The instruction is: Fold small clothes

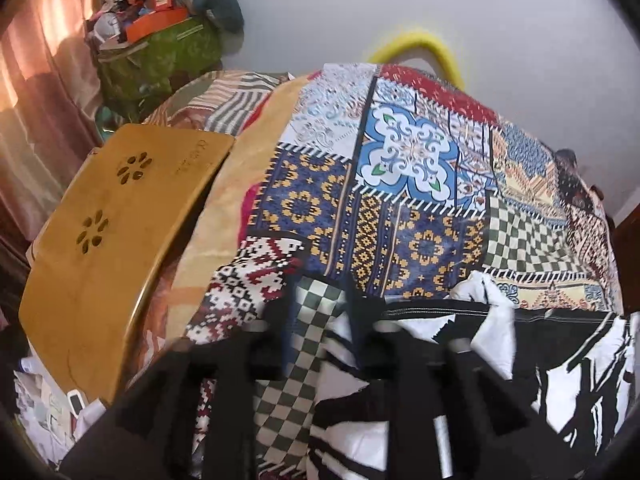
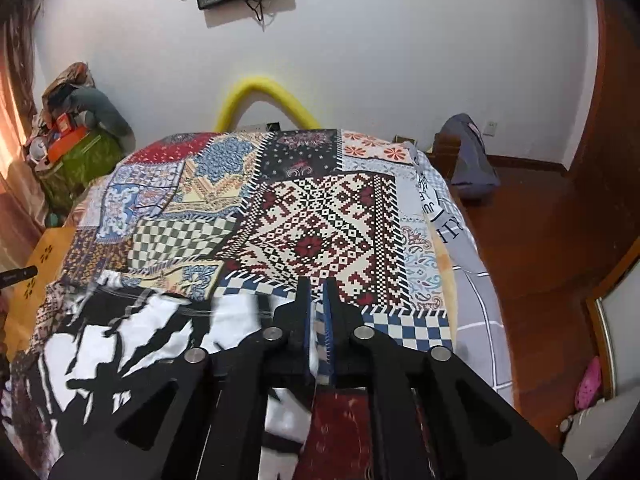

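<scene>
Garment: a black-and-white printed cloth [image 2: 120,344] is spread on the patchwork bedspread [image 2: 320,220], left of the right fingers.
Right gripper [image 2: 319,308]: fingers nearly pressed together, a white edge of the cloth seen between them.
Left gripper [image 1: 320,312]: fingers spread, the cloth lying beneath and to their right.
Beside the bed: a wooden lap desk [image 1: 120,220], left of the left fingers.

garment [image 2: 120,344]: black-and-white abstract print | bedspread [image 2: 320,220]: multicolour patchwork | tube [image 2: 260,88]: yellow

Left tool [image 1: 320,304] spread apart, right tool [image 2: 318,300] nearly closed
</scene>
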The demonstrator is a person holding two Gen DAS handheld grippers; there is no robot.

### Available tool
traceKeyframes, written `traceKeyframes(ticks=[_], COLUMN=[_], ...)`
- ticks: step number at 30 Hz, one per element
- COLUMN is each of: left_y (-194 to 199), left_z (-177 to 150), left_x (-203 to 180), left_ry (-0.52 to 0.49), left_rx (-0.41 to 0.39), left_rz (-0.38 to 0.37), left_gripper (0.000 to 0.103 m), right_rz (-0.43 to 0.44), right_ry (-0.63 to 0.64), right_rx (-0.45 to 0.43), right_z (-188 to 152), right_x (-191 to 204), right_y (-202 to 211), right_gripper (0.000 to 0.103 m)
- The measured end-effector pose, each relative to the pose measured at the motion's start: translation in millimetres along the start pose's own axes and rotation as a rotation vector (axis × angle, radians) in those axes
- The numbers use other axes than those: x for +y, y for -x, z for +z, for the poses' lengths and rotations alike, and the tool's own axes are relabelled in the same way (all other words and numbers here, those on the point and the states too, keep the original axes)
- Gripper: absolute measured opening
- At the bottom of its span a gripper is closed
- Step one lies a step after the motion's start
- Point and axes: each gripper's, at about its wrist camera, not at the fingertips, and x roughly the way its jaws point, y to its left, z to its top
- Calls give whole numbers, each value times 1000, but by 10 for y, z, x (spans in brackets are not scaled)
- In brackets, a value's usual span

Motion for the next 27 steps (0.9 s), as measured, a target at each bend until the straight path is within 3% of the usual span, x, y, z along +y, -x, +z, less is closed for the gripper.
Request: traceKeyframes(ticks=[4,7,11,18,21,25,27], left_y=[223,341,458,470,415,332,291], left_z=[-191,-439,-840,-1466,-1590,-1648,-1660], left_x=[61,141,236,336,282,252,221], left_ry=[-49,-78,-99,-55,-55,-27,-15], left_rx=[-4,31,84,209,232,252,267], left_rz=[-11,-20,-48,-134,-138,-171,-204], left_gripper=[44,52,61,63,63,63,58], right_rz=[41,67,112,183,187,214,245], right_ry=[14,33,18,-80,-112,-133,-142], right_rx=[-18,-9,49,153,189,171,173], right_z=[-199,-409,-798,-1319,-1390,-1402,-1417], right_x=[35,78,108,103,121,159,194], right_y=[300,438,543,510,398,392,399], right_gripper=[48,57,61,61,61,63,58])
